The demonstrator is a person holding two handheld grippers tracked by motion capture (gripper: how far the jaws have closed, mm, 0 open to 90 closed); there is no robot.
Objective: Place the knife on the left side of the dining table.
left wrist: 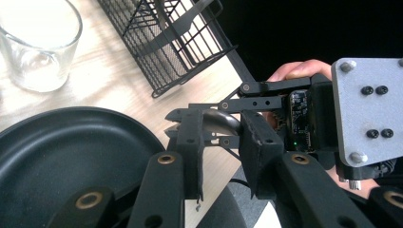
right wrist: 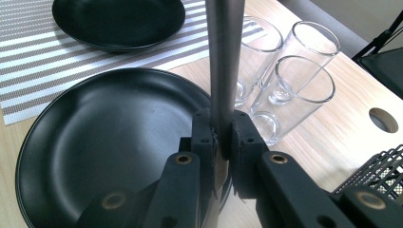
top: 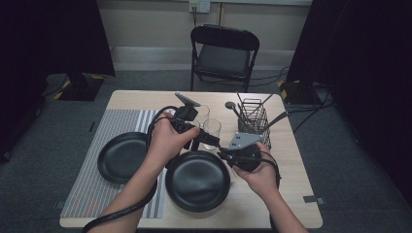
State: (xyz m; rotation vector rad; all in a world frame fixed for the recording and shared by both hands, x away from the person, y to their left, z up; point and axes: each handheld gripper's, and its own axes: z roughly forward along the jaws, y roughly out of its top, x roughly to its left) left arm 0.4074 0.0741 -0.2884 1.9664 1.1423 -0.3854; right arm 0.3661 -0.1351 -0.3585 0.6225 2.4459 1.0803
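Right gripper [right wrist: 219,137] jaws clamped on a grey metal utensil handle [right wrist: 223,57], its working end cut off. Left gripper [left wrist: 221,142] jaws around the same handle's curved end, contact hard to make out. Both above the black plate [top: 197,180] near the surface's front edge.

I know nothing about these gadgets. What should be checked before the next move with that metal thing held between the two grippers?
1. Right gripper clamped on the metal utensil: ok, both jaws press its shaft.
2. Utensil's curved end between the jaws of the left gripper: ok.
3. Left gripper's pads really pressing on it: cannot tell.
4. Glasses upright: ok, they stand behind the plate.
5. Black plate below the utensil bare: ok, nothing lies on it.
6. Wire basket upright: ok.
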